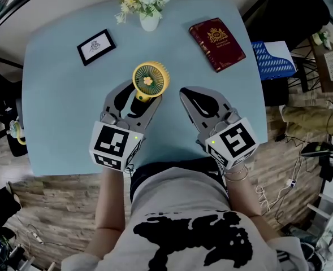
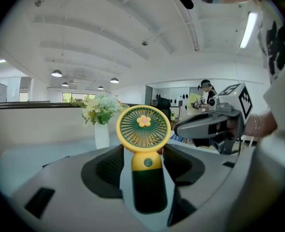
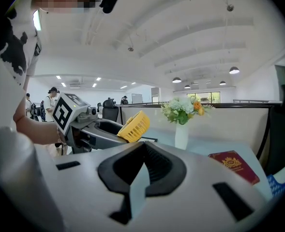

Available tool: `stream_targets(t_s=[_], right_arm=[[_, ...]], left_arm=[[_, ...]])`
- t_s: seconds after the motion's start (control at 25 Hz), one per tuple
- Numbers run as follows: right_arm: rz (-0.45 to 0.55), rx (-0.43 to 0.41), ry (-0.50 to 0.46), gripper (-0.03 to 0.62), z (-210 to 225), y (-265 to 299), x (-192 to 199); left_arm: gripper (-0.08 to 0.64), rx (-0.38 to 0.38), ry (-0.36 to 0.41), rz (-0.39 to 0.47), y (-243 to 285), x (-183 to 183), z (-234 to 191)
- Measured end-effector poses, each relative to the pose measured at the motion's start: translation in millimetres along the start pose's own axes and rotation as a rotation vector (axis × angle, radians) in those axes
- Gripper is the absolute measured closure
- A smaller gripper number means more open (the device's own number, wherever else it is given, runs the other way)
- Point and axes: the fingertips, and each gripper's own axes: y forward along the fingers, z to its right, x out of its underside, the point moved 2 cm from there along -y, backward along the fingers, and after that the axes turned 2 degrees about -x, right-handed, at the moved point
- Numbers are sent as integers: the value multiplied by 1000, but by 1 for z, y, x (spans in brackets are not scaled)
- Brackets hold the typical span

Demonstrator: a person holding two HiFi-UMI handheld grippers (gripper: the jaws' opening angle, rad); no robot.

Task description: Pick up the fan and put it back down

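- Small black-framed white card point(image 1: 96, 46): its print is too small to read.
- Left gripper point(image 1: 139, 98): jaws clamp the dark handle of the round yellow-and-green handheld fan point(image 1: 150, 81), at mid pale blue table point(image 1: 53, 95).
- Right gripper point(image 1: 184, 92): jaws together, empty, beside the fan.
- Dark red booklet point(image 1: 217, 43): gold crest, lettering illegible.

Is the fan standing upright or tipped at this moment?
Tipped. In the right gripper view the small yellow handheld fan slants, its handle clamped between the fingers of the left gripper.

The grey left claw point(image 1: 138, 96) and right claw point(image 1: 185, 92) bear black-and-white marker cubes point(image 1: 114, 144); the shirt point(image 1: 180, 208) is white with black print.
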Motion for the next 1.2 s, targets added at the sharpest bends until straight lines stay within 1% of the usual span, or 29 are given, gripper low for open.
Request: stream_targets(t_s=[0.2,0.44,0.56,0.72,0.84,1.2], right_arm=[[-18,0,15,588,7,6,9],[-38,7,40,588,16,9,17],[-49,7,51,588,20,12,22],[-68,7,72,589,24,15,33],[-81,14,90,588,30,17,41],[-143,5,138,588,36,27,69]], left_arm=[[293,2,9,-46,10,11,-4],[293,6,15,-66,23,15,-8],[293,5,7,-97,30,22,-11],[293,6,-19,-155,40,40,-14],[293,25,-39,-199,45,57,-13],[293,42,-38,-286,63,93,-16]])
